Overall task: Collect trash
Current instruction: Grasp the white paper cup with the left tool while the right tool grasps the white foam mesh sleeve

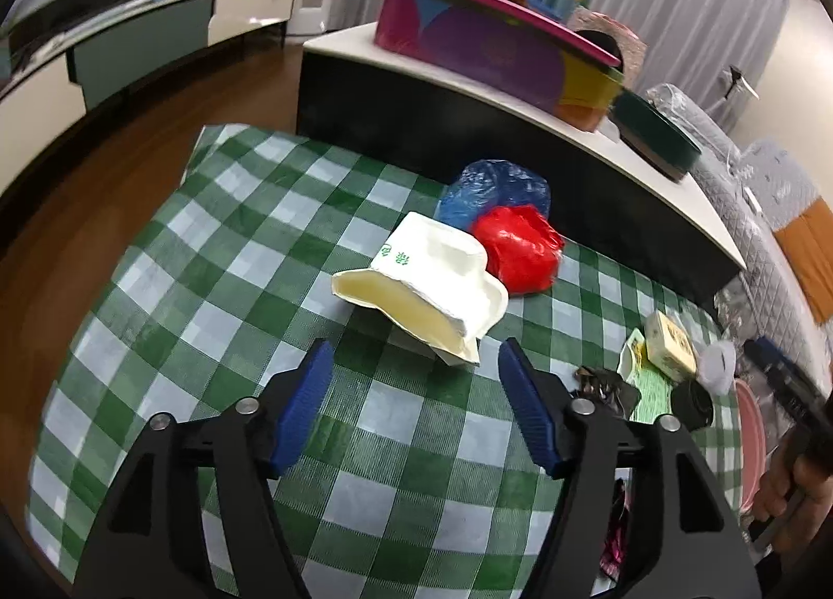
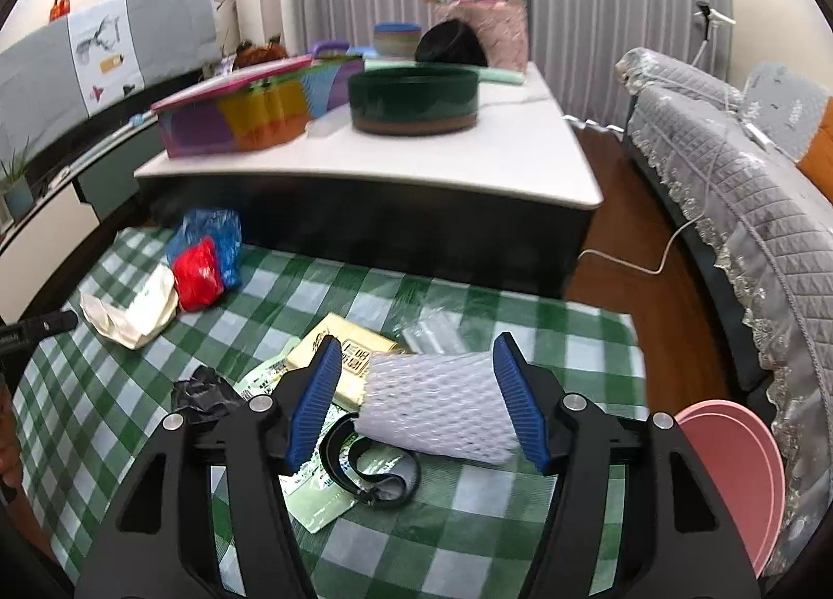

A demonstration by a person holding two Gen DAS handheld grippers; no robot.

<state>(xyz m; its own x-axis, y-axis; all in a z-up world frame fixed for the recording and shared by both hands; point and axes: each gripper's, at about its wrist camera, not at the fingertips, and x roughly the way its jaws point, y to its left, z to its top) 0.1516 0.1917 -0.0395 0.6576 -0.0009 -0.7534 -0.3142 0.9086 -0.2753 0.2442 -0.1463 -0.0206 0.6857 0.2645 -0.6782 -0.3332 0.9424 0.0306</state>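
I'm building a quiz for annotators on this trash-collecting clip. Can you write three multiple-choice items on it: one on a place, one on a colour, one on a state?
1. Where does the white foam net sleeve lie?
A. between the right gripper's fingers
B. on the white counter
C. on the sofa

2. What colour is the crumpled bag touching the white paper container?
A. yellow
B. red
C. black

3. How does the left gripper stand?
A. shut on the container
B. shut on nothing
C. open, short of the container

Key: 1 A, the right wrist view shows the sleeve in the gap of the right gripper, on the green checked cloth. 2 B, the red bag lies against the container, with a blue bag behind it. 3 C, both blue pads are wide apart with cloth between them.
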